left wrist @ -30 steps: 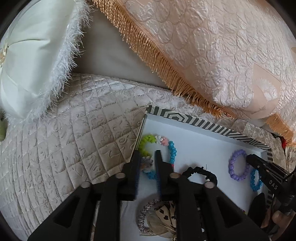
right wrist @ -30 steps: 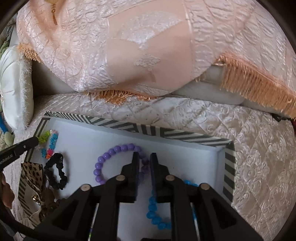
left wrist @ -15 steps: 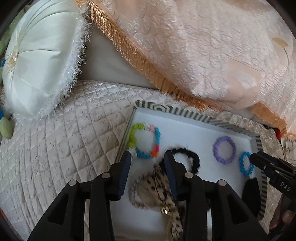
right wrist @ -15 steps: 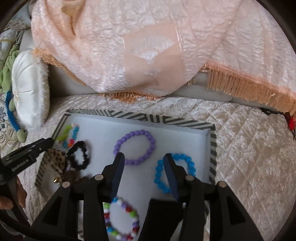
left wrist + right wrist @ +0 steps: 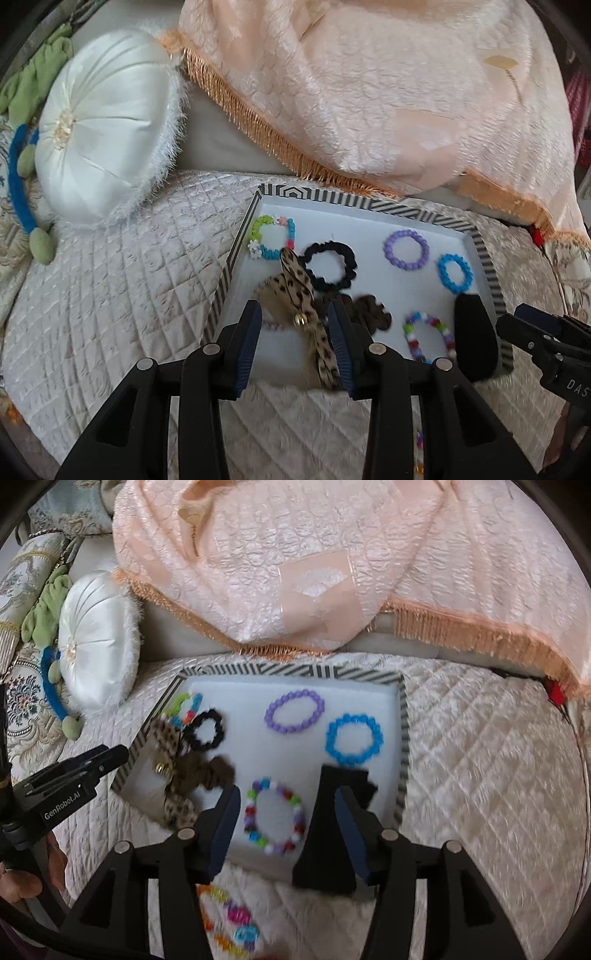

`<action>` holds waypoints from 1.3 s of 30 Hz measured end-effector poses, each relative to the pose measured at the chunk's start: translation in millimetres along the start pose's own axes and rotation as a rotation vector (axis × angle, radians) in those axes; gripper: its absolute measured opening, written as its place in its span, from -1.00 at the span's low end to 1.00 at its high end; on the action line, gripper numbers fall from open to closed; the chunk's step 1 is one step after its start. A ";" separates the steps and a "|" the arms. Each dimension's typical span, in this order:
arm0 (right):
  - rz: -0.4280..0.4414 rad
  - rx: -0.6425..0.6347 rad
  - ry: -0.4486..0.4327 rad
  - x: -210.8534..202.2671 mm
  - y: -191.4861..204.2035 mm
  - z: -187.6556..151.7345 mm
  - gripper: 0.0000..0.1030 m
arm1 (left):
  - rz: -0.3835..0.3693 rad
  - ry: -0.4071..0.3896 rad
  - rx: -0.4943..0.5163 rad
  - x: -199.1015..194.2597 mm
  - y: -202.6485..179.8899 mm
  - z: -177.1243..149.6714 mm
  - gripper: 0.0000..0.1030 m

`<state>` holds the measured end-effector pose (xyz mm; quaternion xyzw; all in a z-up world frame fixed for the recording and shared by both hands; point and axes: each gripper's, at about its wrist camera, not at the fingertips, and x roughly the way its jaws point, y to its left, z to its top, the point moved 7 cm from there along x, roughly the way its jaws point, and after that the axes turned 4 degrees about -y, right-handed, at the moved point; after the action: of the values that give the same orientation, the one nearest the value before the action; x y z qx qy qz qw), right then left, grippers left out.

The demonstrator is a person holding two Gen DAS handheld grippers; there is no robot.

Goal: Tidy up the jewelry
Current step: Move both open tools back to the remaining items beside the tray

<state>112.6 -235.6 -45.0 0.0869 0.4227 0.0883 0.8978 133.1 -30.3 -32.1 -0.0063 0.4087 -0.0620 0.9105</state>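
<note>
A white tray with a striped rim [image 5: 369,204] [image 5: 295,672] lies on the quilt. In it lie a flower-bead bracelet [image 5: 272,238], a black scrunchie [image 5: 328,269], a purple bracelet [image 5: 294,716], a blue bracelet [image 5: 354,738], a brown scrunchie [image 5: 207,771] and a leopard-print bow [image 5: 295,291]. My left gripper [image 5: 295,332] hangs open above the bow, apart from it. My right gripper [image 5: 288,823] is opening above a multicoloured bead bracelet [image 5: 275,818], which lies free in the tray.
A tall black object [image 5: 332,812] stands at the tray's near right corner. Another bright bead bracelet [image 5: 229,923] lies on the quilt [image 5: 110,295] in front of the tray. A round white cushion [image 5: 107,125] and a fringed peach pillow [image 5: 369,92] sit behind.
Both grippers have opened and drawn back and up from the tray. The left has left the flower-bead bracelet; the right has left the purple and blue bracelets.
</note>
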 end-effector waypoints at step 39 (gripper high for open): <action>-0.018 -0.148 0.055 -70.6 -21.8 -157.1 0.24 | -0.123 0.059 -0.008 -61.8 -46.5 -108.7 -0.51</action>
<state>-51.5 -260.4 -96.1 0.0140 0.4402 0.1138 0.8905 6.5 -64.9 -55.7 -0.0334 0.4345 -0.1163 0.8925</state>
